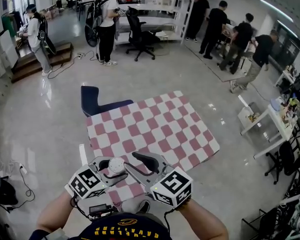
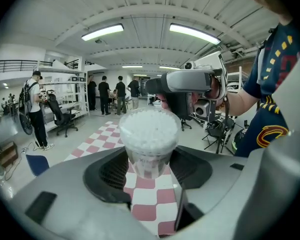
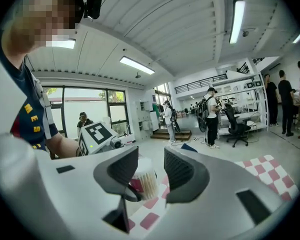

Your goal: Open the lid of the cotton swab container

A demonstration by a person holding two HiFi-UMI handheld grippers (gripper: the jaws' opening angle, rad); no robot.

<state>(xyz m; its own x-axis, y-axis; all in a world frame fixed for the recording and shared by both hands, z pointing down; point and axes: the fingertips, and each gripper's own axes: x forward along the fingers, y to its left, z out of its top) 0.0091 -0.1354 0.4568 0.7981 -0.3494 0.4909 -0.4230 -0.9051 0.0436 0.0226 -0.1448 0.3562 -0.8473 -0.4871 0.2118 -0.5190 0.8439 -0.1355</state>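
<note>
The cotton swab container (image 1: 116, 163) is a clear round tub packed with white-tipped swabs, held up over the near edge of the checkered table. My left gripper (image 1: 112, 173) is shut on its body. In the left gripper view the container (image 2: 149, 134) stands upright between the grey jaws of the left gripper (image 2: 149, 170). My right gripper (image 1: 140, 167) hovers just to the right of the tub, its black pads apart. In the right gripper view the right gripper (image 3: 151, 171) has nothing between its jaws, and the container (image 3: 144, 183) shows just past the left jaw. Whether a lid is on, I cannot tell.
A table with a pink and white checkered cloth (image 1: 160, 129) lies below the grippers. A blue chair (image 1: 92, 100) stands at its far left corner. Several people stand at shelves and desks across the room (image 1: 106, 24). White side tables (image 1: 270, 129) are at the right.
</note>
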